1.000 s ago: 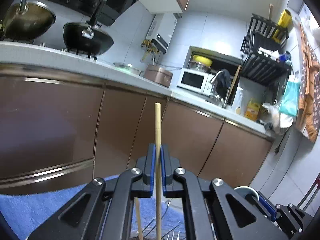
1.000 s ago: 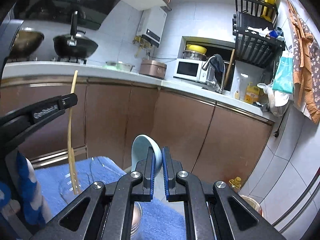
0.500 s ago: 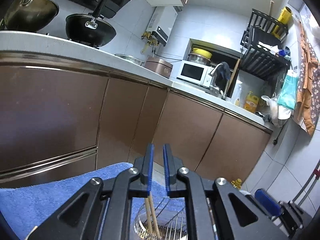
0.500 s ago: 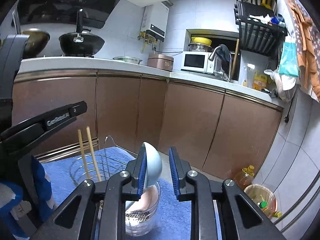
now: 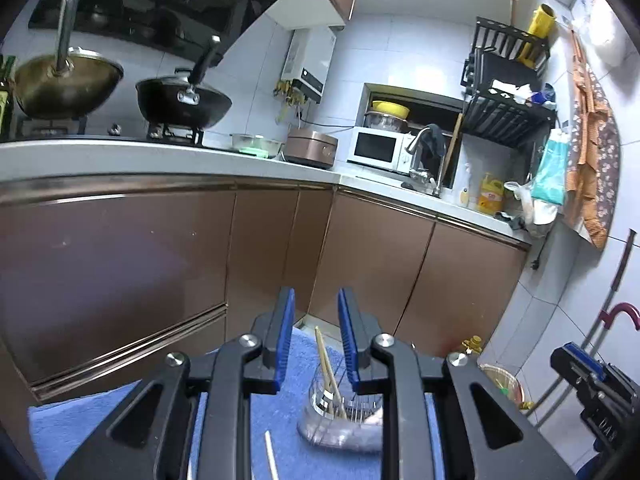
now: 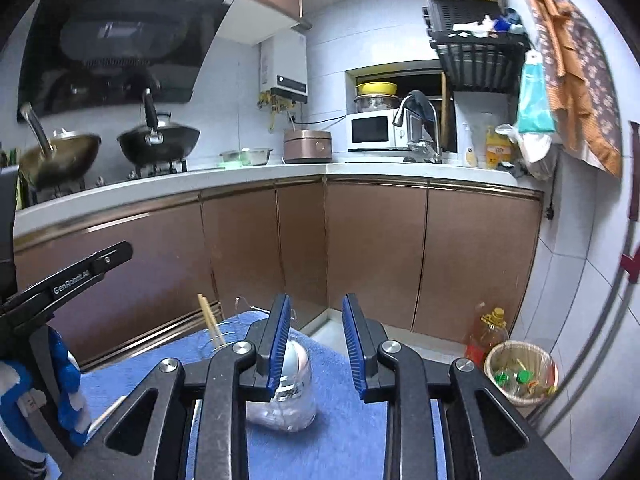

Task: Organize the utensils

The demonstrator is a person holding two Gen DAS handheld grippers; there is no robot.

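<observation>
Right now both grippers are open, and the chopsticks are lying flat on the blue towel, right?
Not quite. Both the left gripper and right gripper are open, but the chopsticks stand leaning in the wire holder on the blue towel, as the left wrist view shows.

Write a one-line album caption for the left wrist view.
Open left hand-held gripper above a blue mat; chopsticks stand in the wire holder beneath.
</observation>
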